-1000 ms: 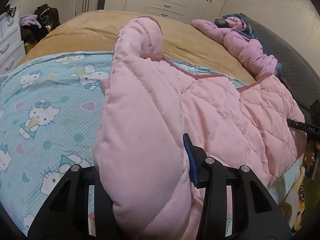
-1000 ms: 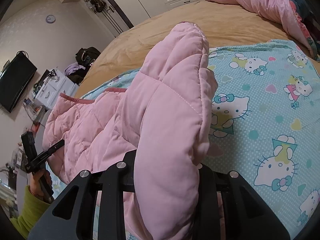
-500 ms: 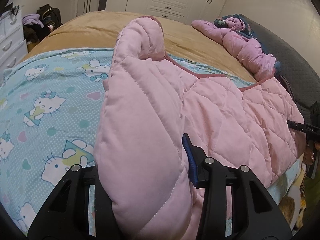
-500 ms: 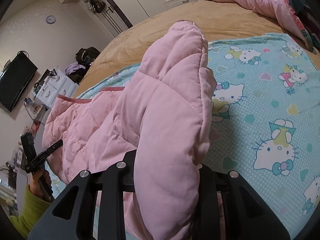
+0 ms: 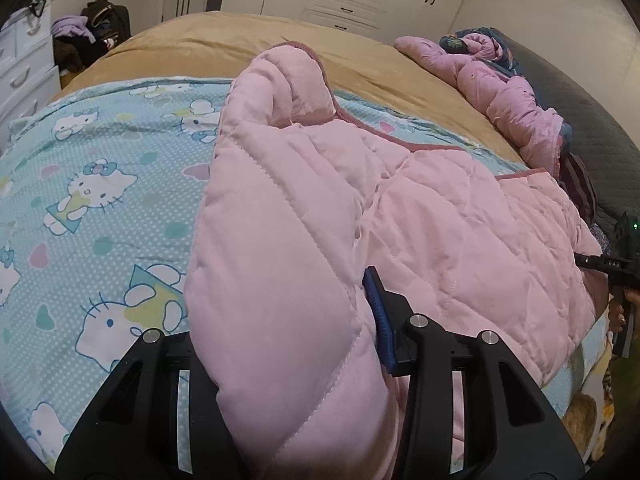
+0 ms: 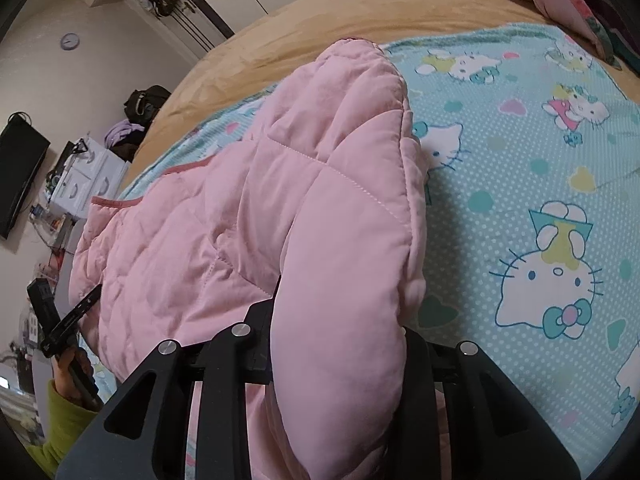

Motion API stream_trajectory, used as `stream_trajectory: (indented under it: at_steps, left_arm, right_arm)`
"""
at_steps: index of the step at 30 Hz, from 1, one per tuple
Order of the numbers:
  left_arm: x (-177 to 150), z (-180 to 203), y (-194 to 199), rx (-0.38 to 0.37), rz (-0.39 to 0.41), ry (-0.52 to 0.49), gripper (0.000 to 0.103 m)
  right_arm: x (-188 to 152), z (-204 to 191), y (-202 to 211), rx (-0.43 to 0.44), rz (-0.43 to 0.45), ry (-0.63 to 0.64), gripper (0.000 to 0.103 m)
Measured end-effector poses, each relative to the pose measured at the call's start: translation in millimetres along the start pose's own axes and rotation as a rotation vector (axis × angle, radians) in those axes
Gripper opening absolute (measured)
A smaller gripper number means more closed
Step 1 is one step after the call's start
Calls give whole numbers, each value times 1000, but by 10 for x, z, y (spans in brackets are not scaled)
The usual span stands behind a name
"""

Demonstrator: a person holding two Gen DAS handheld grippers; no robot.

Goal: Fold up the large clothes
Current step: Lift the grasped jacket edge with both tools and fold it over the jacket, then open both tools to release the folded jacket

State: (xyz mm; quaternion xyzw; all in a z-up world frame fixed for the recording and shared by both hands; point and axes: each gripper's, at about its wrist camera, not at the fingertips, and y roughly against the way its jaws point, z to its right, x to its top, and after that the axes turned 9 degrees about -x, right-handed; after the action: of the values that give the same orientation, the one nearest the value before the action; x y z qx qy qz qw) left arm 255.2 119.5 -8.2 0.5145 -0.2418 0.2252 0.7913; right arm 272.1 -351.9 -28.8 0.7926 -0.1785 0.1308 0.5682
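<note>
I've got both the left gripper [image 5: 288, 344] and right gripper [image 6: 340, 344] pinched on edges of the pink coat [image 5: 460, 232], lifting them off the sheet [image 5: 100, 200] so the padding can fold without dragging.

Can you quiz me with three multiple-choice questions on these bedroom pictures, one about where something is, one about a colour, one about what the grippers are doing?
1. Where does the quilted jacket lie?
A. On the cartoon-cat sheet on the bed
B. On the floor
C. Over the white drawers

2. What colour is the jacket?
A. Grey
B. Pink
C. Green

3. What state are the two grippers in?
A. Both open and free
B. Only one grips
C. Each is closed on a jacket sleeve

Answers: 1 A, the sheet shows around it. 2 B, its quilting is pale pink. 3 C, the left gripper and right gripper each have padded sleeve filling the space between the fingers.
</note>
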Motion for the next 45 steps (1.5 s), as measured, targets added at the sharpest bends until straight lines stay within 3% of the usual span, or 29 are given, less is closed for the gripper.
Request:
stream_trajectory:
  at_steps: [10,16,20,23,27,34,41,45]
  left_arm:
    - [-45,-80,-119,7,-15,9,39]
    - [-61,-93,-162,12,-16,12,43]
    - [-62,-69,-149,16,-15,11,46]
    - [-54,-54,-132,19,-17,18,48]
    - [-41,-24,-97,46,-27,16,70]
    - [-21,41,21,71,-22,14,94]
    - [-29,113,155,129,-29,-10,94]
    - [-47,150,354,149,9,19,94]
  right_arm:
    - [-41,41,-190,-36,-49,-32,38]
    - [-68,51,-273,-58,-59,-66,51]
    - [-80,46,-225,-135,-41,-58,76]
    - [-94,37,-176,-176,-30,-55,87]
    - [-123,-15,-95,-236,-5,-43,99]
    - [-205,-135,75,-274,37,9,99]
    - [-241,-244,236,-276,80,13,99]
    - [-295,-359,518,-269,161,28,99]
